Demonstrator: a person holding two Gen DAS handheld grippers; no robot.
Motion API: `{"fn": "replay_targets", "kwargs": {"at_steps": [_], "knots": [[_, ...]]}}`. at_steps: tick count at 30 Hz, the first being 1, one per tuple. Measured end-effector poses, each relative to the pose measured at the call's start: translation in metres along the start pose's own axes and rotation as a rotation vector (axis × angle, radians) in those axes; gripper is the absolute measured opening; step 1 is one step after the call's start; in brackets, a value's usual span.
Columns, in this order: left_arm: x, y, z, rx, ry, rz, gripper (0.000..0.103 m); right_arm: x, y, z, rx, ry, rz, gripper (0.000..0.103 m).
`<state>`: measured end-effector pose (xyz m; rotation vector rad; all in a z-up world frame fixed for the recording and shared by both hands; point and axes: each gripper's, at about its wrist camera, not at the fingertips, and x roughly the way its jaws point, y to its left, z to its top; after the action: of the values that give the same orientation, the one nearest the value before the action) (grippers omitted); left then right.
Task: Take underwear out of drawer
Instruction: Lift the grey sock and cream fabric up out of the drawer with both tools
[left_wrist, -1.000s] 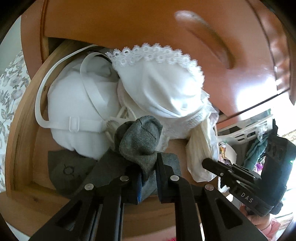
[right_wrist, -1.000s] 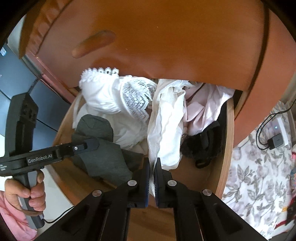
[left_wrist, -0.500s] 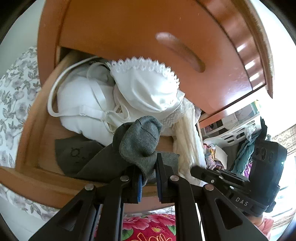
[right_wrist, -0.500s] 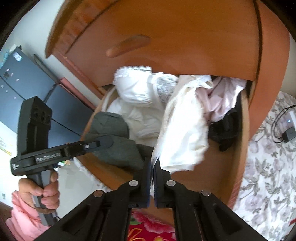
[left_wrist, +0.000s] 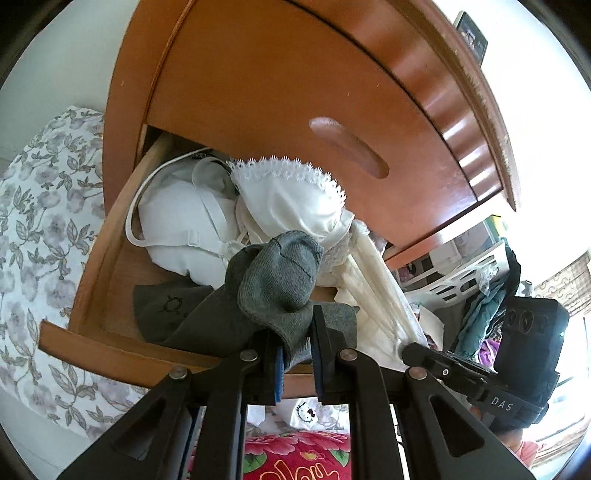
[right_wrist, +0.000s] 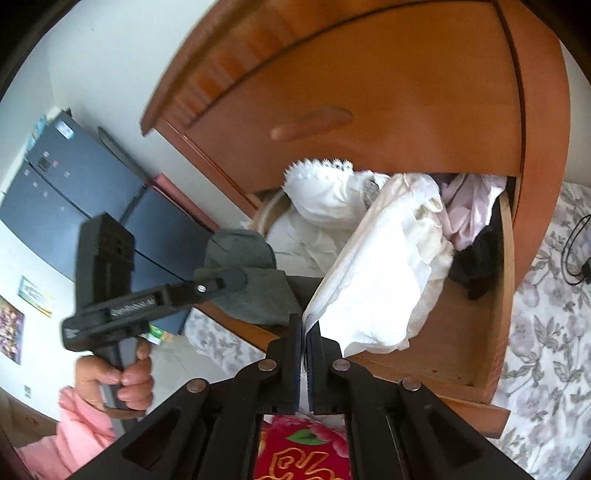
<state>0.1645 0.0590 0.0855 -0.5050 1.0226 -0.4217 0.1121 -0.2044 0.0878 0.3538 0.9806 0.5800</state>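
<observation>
The wooden drawer (left_wrist: 110, 354) hangs pulled out of the cabinet, stuffed with white underwear. My left gripper (left_wrist: 297, 345) is shut on a grey knit garment (left_wrist: 275, 273), lifted over the drawer's front edge. My right gripper (right_wrist: 304, 334) is shut on a cream-white garment (right_wrist: 384, 280) that stretches from the drawer (right_wrist: 480, 387) down to its jaws. The left gripper (right_wrist: 221, 280) shows in the right wrist view holding the grey garment (right_wrist: 255, 291). A lace-trimmed white bra (left_wrist: 291, 195) lies on top of the pile.
A closed upper drawer front with a handle (left_wrist: 347, 147) sits above the open one. Floral bedding (left_wrist: 37, 229) lies at the left, a red flowered cloth (left_wrist: 295, 458) below. A white laundry basket (left_wrist: 469, 269) with clothes stands at the right. Pink and black garments (right_wrist: 469, 221) fill the drawer's right end.
Both grippers have pulled back and away from the drawer, drawing the grey and the cream-white garments out over its front edge. More of the room shows around the cabinet.
</observation>
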Motion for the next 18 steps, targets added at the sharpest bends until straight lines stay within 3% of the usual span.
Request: {"fn": "replay_targets", "kwargs": {"at_steps": [7,9,12,18], "knots": [[-0.020,-0.008,-0.001,0.026,-0.039,-0.017,0.012,-0.001,0.013,-0.004,-0.006,-0.014,0.058,0.003],[-0.025,-0.010,-0.001,0.029,-0.050,-0.022,0.012,-0.006,0.022,-0.006,-0.016,-0.018,0.123,0.002],[-0.032,-0.013,-0.001,0.033,-0.069,-0.026,0.012,-0.009,0.035,-0.006,-0.052,-0.026,0.106,0.002],[-0.051,-0.020,0.010,0.051,-0.118,-0.032,0.012,-0.036,0.042,0.007,-0.039,-0.126,0.137,0.002]]}}
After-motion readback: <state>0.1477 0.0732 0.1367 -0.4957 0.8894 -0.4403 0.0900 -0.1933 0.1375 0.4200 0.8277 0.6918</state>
